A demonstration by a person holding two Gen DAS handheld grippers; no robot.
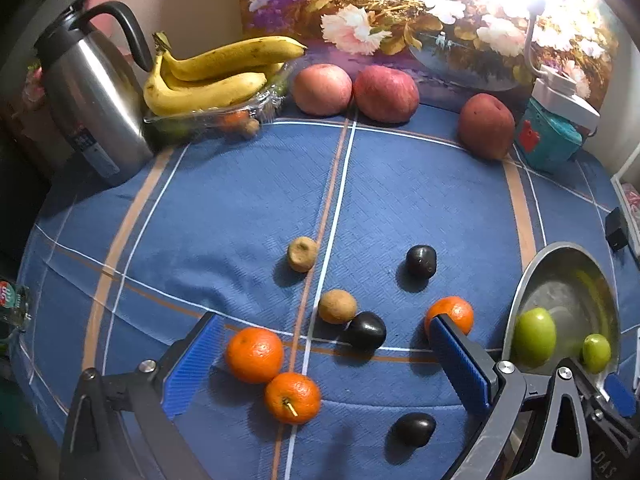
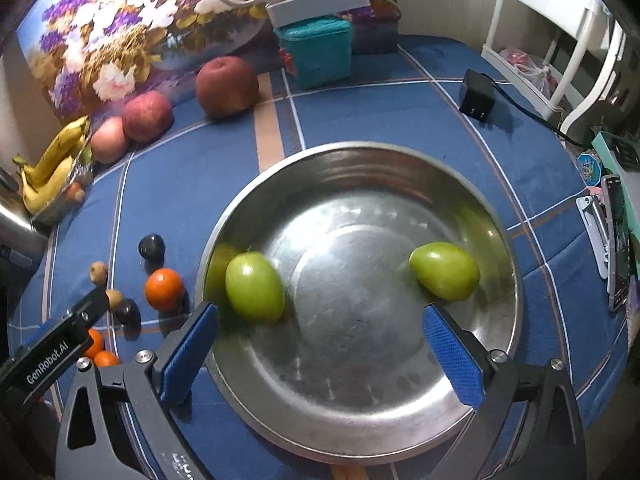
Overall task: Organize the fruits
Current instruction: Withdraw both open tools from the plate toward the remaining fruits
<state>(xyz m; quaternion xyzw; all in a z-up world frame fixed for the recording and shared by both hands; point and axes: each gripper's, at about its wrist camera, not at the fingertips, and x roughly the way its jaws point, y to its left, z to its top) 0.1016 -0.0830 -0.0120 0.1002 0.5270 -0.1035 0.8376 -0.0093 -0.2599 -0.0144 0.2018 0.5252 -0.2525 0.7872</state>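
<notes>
Two green fruits (image 2: 255, 287) lying in steel bowl (image 2: 360, 152); tangerines (image 1: 255, 355), dark plums (image 1: 366, 330) waiting left of bowl. Am holding left gripper (image 1: 324, 352), right gripper (image 2: 320, 340) spread wide, empty. Tangerine looking light, soft-skinned; am planning gentle grip across middle.

You are seeing: steel kettle (image 1: 94, 108) standing far left on blue checked cloth (image 1: 240, 208) | floral painting (image 1: 400, 12) leaning behind | teal box (image 2: 316, 52) carrying white lamp base (image 2: 316, 0) | black adapter (image 2: 477, 95) lying right.

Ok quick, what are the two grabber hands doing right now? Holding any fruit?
Left gripper: open, holding nothing, above the loose fruit on the cloth.
Right gripper: open, holding nothing, above the metal bowl.
</notes>
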